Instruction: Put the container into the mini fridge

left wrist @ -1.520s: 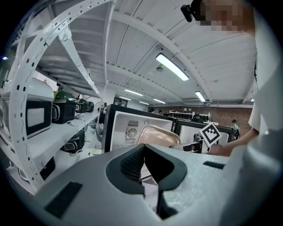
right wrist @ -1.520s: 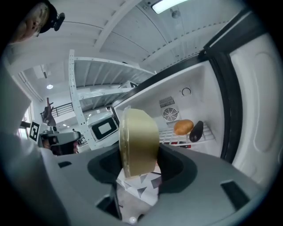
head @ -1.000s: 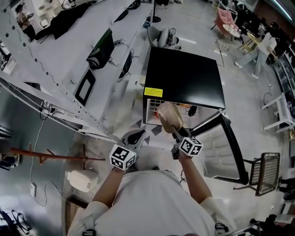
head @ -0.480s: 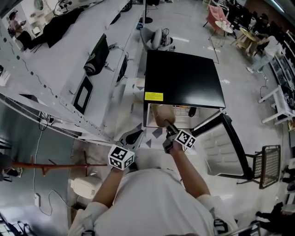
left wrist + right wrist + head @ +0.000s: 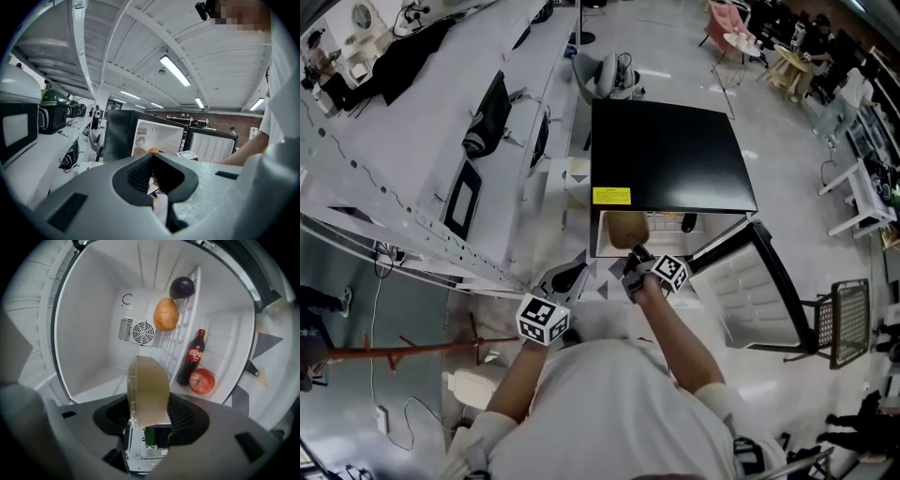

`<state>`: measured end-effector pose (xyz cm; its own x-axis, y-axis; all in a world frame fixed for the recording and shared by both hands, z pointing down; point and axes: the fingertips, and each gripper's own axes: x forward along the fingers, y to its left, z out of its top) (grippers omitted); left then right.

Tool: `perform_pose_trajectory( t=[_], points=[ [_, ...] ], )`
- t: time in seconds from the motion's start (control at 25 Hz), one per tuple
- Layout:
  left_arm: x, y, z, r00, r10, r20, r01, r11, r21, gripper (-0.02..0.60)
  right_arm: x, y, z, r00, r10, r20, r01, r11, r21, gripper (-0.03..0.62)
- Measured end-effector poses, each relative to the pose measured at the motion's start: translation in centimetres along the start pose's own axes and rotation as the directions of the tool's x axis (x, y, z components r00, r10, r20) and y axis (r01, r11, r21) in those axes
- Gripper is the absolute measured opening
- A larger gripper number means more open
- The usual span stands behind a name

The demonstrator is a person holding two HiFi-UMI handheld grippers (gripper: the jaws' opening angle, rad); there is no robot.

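Your right gripper (image 5: 148,414) clamps the tan container (image 5: 147,390) at the mini fridge (image 5: 89,333). Your left gripper (image 5: 152,161) has its jaws together, empty. The cola bottle (image 5: 193,355) wears a red label with white script.

Left gripper (image 5: 153,159) jaws together; mini fridge (image 5: 121,136) open ahead.

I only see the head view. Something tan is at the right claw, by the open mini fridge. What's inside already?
Observer: A cola bottle and a red apple, side by side.
Operator: Anything else?
Observer: An orange fruit and a dark purple fruit, across the wire rack from those.
Operator: Is the tan thing gripped?
Observer: Yes, the right claw is shut on the container, edge-on.
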<state>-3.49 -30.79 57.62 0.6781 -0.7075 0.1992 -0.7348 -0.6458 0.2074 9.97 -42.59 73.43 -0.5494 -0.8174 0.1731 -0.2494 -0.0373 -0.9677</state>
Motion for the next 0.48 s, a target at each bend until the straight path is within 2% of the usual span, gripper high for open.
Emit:
perform_pose_trajectory(
  t=[0.48],
  points=[
    [-1.2,2.5,-0.2,1.000,-0.009,-0.006,0.009,1.000,-0.009,0.005,1.9,-1.7,0.2,0.997,-0.023,0.070,0.011,0.987,0.160,0.227]
  ],
)
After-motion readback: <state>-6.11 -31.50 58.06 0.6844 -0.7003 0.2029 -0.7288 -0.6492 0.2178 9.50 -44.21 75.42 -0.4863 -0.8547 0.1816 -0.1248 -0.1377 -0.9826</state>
